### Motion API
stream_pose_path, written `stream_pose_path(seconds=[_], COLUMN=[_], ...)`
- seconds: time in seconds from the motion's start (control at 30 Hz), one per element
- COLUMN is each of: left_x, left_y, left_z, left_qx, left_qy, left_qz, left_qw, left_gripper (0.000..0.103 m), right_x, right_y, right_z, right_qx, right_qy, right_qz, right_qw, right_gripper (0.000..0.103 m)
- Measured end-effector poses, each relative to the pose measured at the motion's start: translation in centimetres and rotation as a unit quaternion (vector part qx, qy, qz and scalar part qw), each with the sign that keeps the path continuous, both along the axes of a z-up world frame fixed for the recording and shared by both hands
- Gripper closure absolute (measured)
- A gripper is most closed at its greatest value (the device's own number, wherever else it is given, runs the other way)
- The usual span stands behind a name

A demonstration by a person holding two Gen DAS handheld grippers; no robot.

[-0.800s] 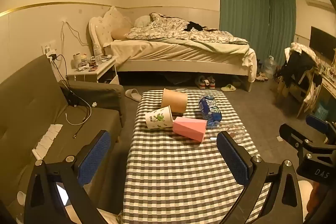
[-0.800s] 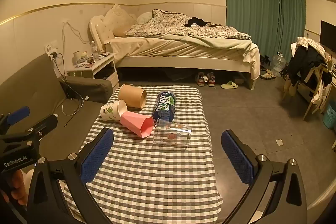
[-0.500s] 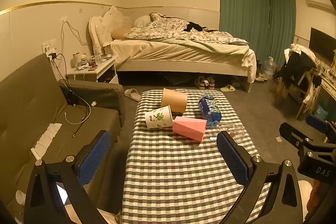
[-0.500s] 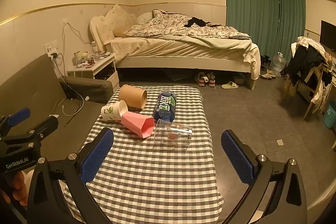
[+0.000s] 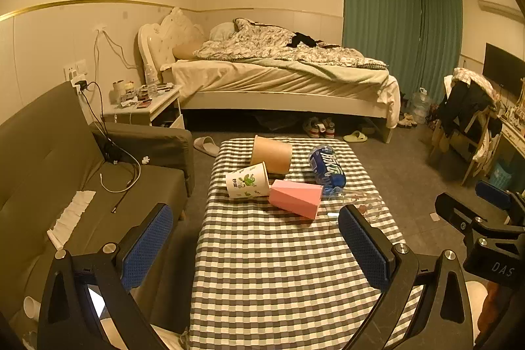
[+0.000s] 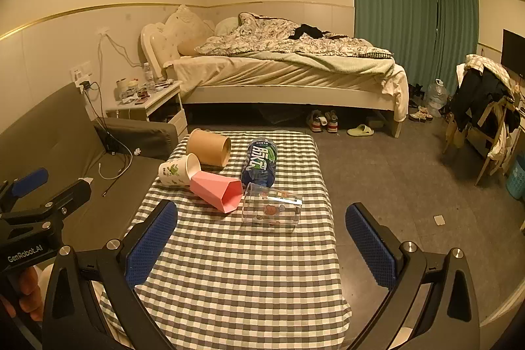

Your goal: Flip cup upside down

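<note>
Several cups lie on their sides on the checked table (image 5: 279, 268): a brown paper cup (image 5: 271, 153) (image 6: 209, 148), a white cup with a green print (image 5: 246, 180) (image 6: 178, 169), a pink angular cup (image 5: 295, 198) (image 6: 216, 190), a blue printed cup (image 5: 327, 169) (image 6: 260, 161) and a clear cup (image 6: 271, 207) (image 5: 356, 205). My left gripper (image 5: 256, 246) is open and empty, above the table's near part. My right gripper (image 6: 262, 246) is open and empty, in front of the clear cup.
A grey sofa (image 5: 49, 173) with cables stands left of the table. A bed (image 5: 279, 77), a cluttered nightstand (image 5: 144, 107) and shoes lie behind. A chair (image 6: 485, 107) piled with clothes is at the right. Bare floor (image 6: 393, 173) lies right of the table.
Both views have shifted very slightly. The cups have not moved and both grippers stay open.
</note>
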State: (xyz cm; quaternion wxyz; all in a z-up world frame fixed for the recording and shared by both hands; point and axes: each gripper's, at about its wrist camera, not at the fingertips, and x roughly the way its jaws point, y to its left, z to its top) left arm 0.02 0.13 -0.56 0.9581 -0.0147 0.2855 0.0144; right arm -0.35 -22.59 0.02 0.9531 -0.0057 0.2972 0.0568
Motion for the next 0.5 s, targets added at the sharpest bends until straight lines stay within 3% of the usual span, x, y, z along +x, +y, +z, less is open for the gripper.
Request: stream_pose_path(seconds=[0.5], left_x=[-0.03], left_y=[-0.02], left_z=[-0.12], left_qx=[0.001], left_qy=[0.0], left_qz=[0.0], left_qw=[1.0], left_gripper=[0.0], right_x=[-0.01], right_y=[-0.14], right_z=[-0.17], right_qx=[0.001], right_qy=[0.0], right_qz=[0.0], right_qw=[1.0], right_gripper=[0.0])
